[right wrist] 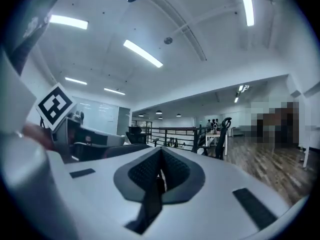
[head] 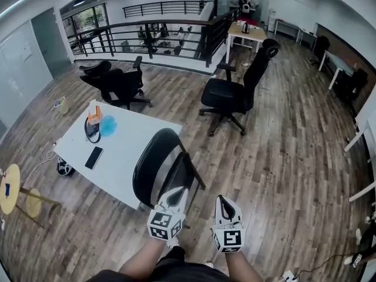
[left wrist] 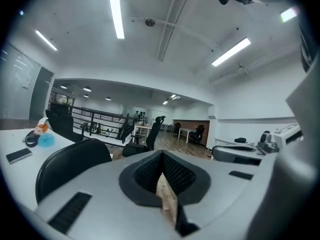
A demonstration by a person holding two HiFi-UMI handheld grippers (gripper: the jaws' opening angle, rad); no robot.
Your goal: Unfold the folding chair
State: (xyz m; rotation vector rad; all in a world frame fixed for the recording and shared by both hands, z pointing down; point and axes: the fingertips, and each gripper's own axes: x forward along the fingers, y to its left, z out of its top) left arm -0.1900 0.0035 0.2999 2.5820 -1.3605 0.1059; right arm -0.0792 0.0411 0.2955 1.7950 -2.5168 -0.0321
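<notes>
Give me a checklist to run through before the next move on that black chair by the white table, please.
1. Left tool open to grip: not ok, it is shut and empty.
2. Right tool open to grip: not ok, it is shut and empty.
3. Chair close in front of both tools: ok.
4. Chair already fully unfolded: cannot tell from this angle.
5. Table out of the chair's way: cannot tell, its edge sits right beside the chair.
6. Phone away from the chair's side of the table: ok.

Wood floor (head: 294, 157), white table (head: 126, 151), office chairs (head: 235, 90), railing (head: 147, 37).
</notes>
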